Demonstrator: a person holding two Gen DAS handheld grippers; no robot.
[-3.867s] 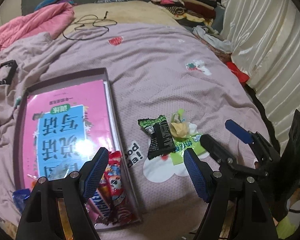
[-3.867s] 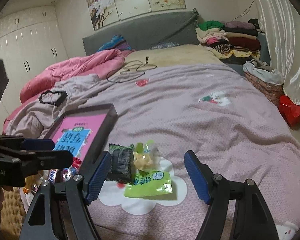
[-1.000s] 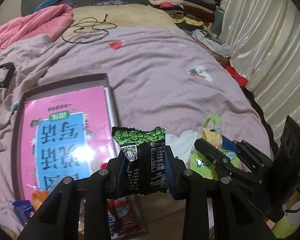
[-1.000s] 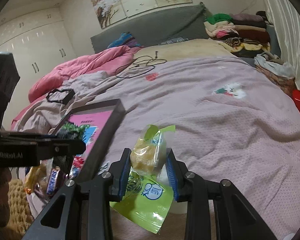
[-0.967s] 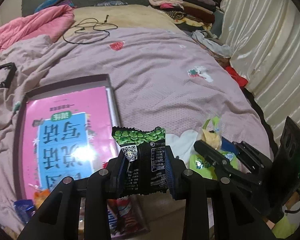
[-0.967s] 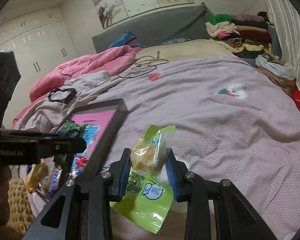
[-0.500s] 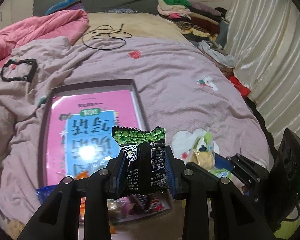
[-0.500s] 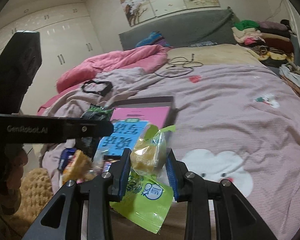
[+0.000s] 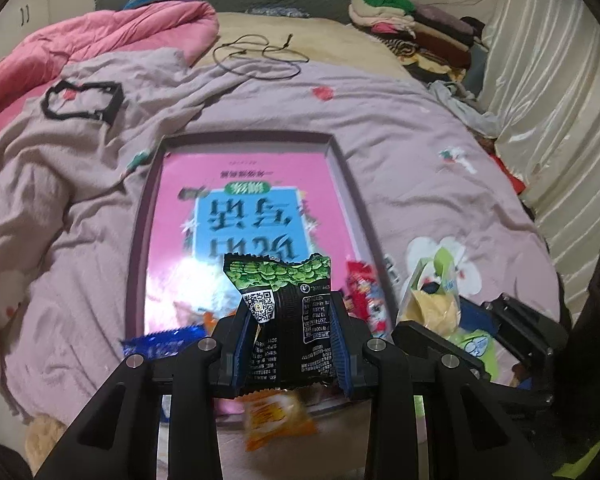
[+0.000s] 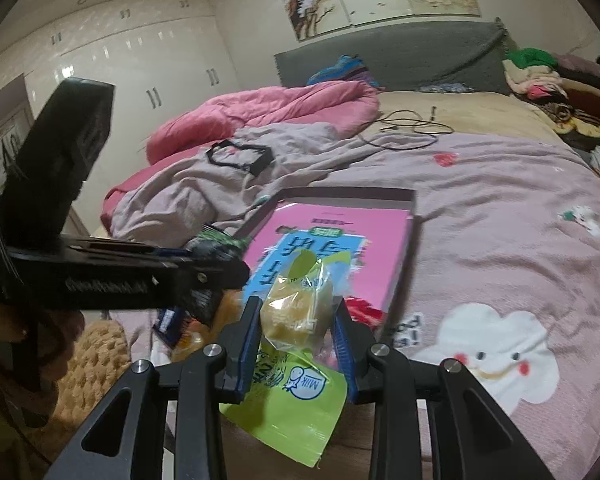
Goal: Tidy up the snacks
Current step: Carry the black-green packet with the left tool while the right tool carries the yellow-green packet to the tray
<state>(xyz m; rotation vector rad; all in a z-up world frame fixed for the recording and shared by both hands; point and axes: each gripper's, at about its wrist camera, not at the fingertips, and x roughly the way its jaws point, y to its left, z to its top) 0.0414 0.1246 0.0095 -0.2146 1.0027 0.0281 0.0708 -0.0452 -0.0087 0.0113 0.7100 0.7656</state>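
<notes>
Big lilac bedspread, and on it a shallow purple box with a pink book lying flat inside. Loose snacks pile at the box's near end: a blue wrapper, an orange packet, a red one.

Left gripper is clamped on a black-and-green snack packet, packet upright, hanging above the near end of the box. Right gripper pinches a clear-wrapped yellow cake, with a lime-green pouch dangling under it; whether the pads also catch the pouch is unclear. It sits just right of the left one, by the box's near right corner.

Step in hand looks like dropping both into the box. Best done by getting each packet fully inside the rim, going low, then letting go one side at a time. The dangling pouch could snag the box wall, so lift it over.
</notes>
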